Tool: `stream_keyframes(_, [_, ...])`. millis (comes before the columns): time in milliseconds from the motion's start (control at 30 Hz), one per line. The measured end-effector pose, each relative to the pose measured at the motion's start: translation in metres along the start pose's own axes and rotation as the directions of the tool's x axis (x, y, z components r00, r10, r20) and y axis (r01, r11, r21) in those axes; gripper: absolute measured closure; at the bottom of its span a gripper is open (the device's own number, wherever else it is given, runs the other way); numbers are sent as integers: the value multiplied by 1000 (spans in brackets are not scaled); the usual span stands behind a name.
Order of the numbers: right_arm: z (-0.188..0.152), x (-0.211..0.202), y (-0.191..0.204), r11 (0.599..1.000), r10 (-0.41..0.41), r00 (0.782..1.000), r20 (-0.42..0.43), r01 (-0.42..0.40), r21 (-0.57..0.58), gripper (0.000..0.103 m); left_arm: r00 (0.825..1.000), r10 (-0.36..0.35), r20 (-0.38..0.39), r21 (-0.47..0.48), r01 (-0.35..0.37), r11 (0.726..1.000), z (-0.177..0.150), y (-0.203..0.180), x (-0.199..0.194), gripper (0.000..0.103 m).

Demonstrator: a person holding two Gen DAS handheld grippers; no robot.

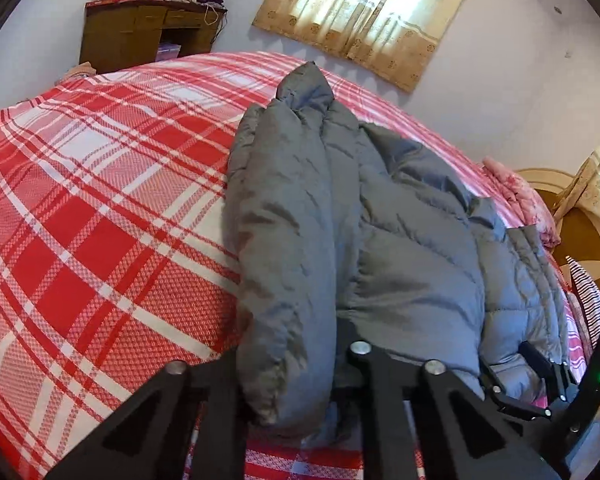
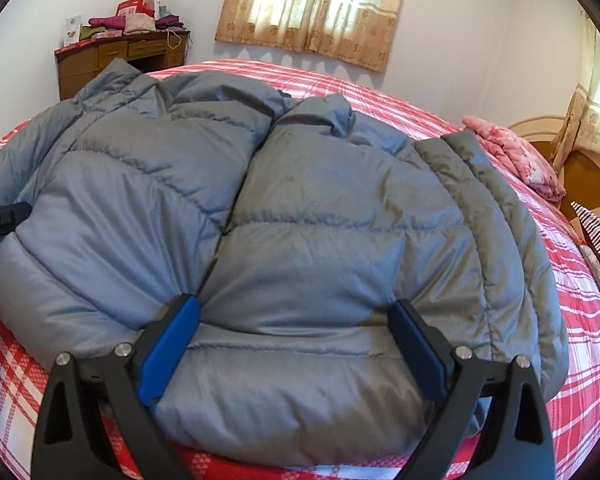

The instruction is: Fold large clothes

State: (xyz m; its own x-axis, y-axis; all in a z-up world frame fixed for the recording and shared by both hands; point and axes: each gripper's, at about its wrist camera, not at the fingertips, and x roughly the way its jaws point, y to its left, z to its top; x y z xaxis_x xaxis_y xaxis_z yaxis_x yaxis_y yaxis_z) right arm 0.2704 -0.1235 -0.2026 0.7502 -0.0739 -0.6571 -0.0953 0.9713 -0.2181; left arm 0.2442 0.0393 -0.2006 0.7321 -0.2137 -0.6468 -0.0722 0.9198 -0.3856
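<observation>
We see the bed [image 2: 580,360] w/ its red-and-white plaid cover filling most of both views, and on it the grey puffer jacket [image 2: 300,208], lying spread near the bed's near edge, its hem toward us. In the left wrist view one padded part of the jacket, prob. a sleeve [image 1: 284,240], runs lengthwise up the bed, its near end sitting between the arms of the left claw [image 1: 300,420]. That claw is clenched; its tips are hidden by fabric, so we can't tell what it pinches. The right claw [image 2: 296,344] is released, blue pads [image 2: 168,348] spread wide w/ the jacket's hem between them. A wooden counter [image 2: 100,60] w/ folded clothes stands by the far wall.
</observation>
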Motion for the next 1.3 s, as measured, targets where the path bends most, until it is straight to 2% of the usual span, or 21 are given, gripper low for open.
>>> stream_keyframes(300, [5,-2,15,1000,-15,1000,4,15,-8,5,999,-34,30,-46,35,998,11,20,-27,96])
stream_keyframes(400, [5,-2,19,1000,-14,1000,6,14,-19,5,999,-42,7,-70,42,997,13,27,-29,96])
stream_keyframes(500, [3,-2,14,1000,-11,1000,6,11,-11,5,1000,-19,-11,-29,19,999,7,20,-23,93])
stream_keyframes(533, [2,-2,12,1000,-6,1000,7,6,-7,5,1000,-6,-20,-22,5,1000,6,17,-19,84])
stream_keyframes(567, [1,-2,9,1000,2,1000,7,-2,-8,5,999,19,-42,-12,-20,1000,3,15,-14,64])
stream_keyframes(633, [1,-2,5,1000,14,1000,6,-14,-19,6,997,59,-51,-22,-60,998,0,16,-9,39])
stream_keyframes(733, [-1,-1,0,999,26,1000,0,-26,-19,6,998,55,-32,-18,-56,998,-3,15,-7,32])
stream_keyframes(900, [-4,-2,-4,1000,19,1000,1,-19,-15,6,994,108,-3,11,-108,994,-6,7,-8,29])
stream_keyframes(1033, [-5,-2,-2,1000,15,1000,4,-15,-16,6,981,179,74,-68,-174,982,-8,23,-26,27])
stream_keyframes(1067, [-5,-1,-1,1000,13,1000,5,-13,-17,6,981,174,81,-86,-167,982,-8,28,-29,21])
stream_keyframes(1133, [-6,-2,-1,1000,9,1000,12,-9,-19,6,987,154,39,-107,-149,983,-8,34,-23,19])
stream_keyframes(1200, [-7,-3,2,1000,8,1000,17,-8,-18,5,988,145,42,-107,-140,984,-9,34,-20,17])
stream_keyframes(1300, [-8,-3,3,1000,12,1000,21,-11,-15,5,997,61,39,-81,-58,995,-12,24,-16,17])
